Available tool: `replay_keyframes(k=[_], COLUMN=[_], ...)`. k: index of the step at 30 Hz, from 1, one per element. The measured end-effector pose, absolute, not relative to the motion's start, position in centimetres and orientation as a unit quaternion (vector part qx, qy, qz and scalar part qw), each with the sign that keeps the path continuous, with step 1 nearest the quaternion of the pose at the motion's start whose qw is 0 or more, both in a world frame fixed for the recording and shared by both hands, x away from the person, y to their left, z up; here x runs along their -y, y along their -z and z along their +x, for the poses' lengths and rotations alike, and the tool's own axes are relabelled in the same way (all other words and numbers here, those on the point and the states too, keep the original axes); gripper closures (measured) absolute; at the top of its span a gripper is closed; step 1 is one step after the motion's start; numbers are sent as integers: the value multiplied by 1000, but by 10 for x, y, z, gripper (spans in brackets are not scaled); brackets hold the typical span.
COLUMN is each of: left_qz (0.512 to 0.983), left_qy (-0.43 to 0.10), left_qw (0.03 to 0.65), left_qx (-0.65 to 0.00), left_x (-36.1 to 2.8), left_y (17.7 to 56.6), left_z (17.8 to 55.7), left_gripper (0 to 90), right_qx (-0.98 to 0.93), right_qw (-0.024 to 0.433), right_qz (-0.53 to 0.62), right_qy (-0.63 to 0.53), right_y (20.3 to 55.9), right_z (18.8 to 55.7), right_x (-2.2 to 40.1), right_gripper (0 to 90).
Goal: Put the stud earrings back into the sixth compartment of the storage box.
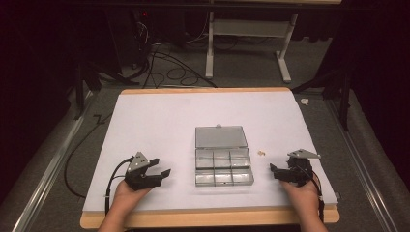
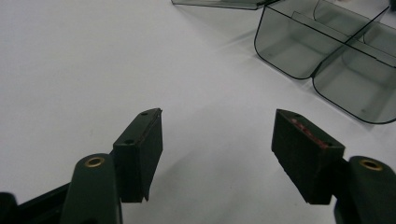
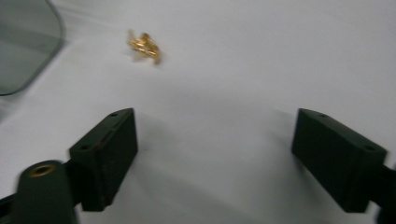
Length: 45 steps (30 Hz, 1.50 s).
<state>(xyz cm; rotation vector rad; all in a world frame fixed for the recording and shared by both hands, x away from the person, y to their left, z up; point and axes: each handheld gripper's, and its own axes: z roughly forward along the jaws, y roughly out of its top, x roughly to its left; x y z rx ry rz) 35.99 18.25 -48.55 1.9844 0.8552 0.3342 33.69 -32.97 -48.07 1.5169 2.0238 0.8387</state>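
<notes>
Over on the left, the left gripper rested low on the white sheet that covered the wooden table, its matt black jaws spread wide with nothing between them, pointing right toward the box. The flat rectangular pads looked dull and rubbery. In the middle lay the clear plastic organiser box, smoky grey and glossy, with rounded corners and thin walls that split it into six compartments; its hinged lid lay open flat on the far side. Just right of the box, near its far right corner, sat a small gold-coloured metal piece, shiny and irregular, too blurred to make out further. On the right, the right gripper was released too, jaws wide apart and empty, aimed left at that gold piece and well short of it.
</notes>
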Motion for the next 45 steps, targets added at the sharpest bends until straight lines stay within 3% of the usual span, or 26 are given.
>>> replay_keyframes(k=[15, 22, 25, 31, 38, 45], left_qz=[808, 807, 807, 810, 819, 814], left_qy=[-134, -132, -129, -130, -136, -142], left_qw=[457, 460, 461, 457, 452, 456], left_qx=[-348, -347, -347, -343, -326, -329], left_x=[-182, -183, -184, -183, -180, -181], left_y=[485, 485, 485, 485, 485, 485], left_z=[361, 360, 361, 361, 359, 358], left_gripper=[346, 350, 362, 367, 293, 304], right_qx=[-746, -733, -729, -726, -728, -749], right_qw=[260, 247, 232, 245, 241, 225], right_qz=[508, 515, 528, 532, 541, 533], right_qy=[-344, -369, -369, -361, -346, -324], right_y=[460, 454, 451, 451, 454, 453], right_z=[314, 317, 321, 319, 321, 325], right_x=[324, 325, 326, 326, 321, 320], right_gripper=[156, 169, 190, 228, 272, 349])
